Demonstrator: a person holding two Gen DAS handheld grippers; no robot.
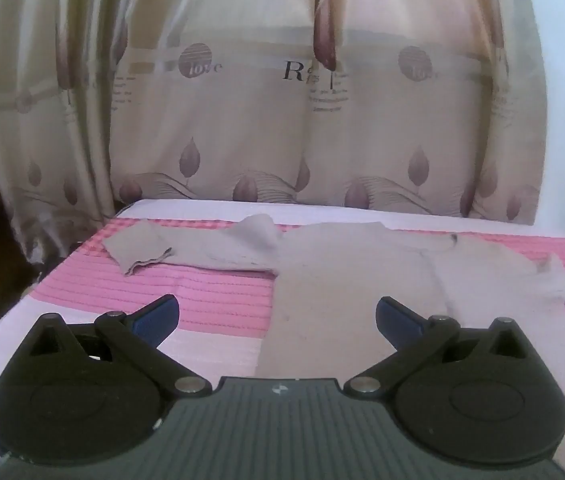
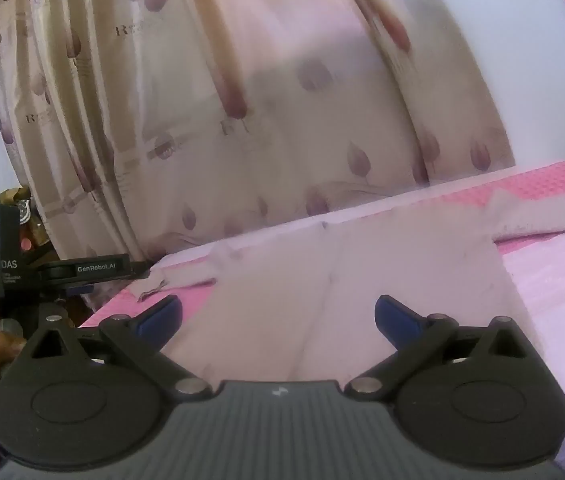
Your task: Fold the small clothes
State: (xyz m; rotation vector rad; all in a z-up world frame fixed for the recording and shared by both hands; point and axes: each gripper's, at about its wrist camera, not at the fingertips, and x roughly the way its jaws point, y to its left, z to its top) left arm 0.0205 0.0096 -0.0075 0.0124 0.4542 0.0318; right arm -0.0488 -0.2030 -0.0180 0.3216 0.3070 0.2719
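The left gripper (image 1: pixel 276 318) hovers with its blue-padded jaws spread wide, holding nothing, above the near hem of a beige sweater (image 1: pixel 346 292). The right gripper (image 2: pixel 278 318) is likewise agape and empty over the same pale garment (image 2: pixel 362 280).

The sweater lies flat on a bed (image 1: pixel 210 292) covered in a pink-striped spread with pale lilac bands (the far strip is checked pink). Behind the bed hangs a cream curtain (image 1: pixel 242 120) printed with mauve leaves and lettering, filling the room's back wall from 10 to 2 o'clock in the left wrist view.

The sweater's long axis runs from the gripper toward 12 o'clock, with the collar at the far end. One sleeve (image 1: pixel 186 250) stretches out toward 10 o'clock, its cuff turned over; the other runs toward 3 o'clock and is cut off by the frame edge.

In the right wrist view, the other handheld unit (image 2: pixel 94 268) shows at 9 o'clock, and the picture is blurred, so the knit's detail is hard to make out. The sweater's near hem is hidden under both grippers' bodies.
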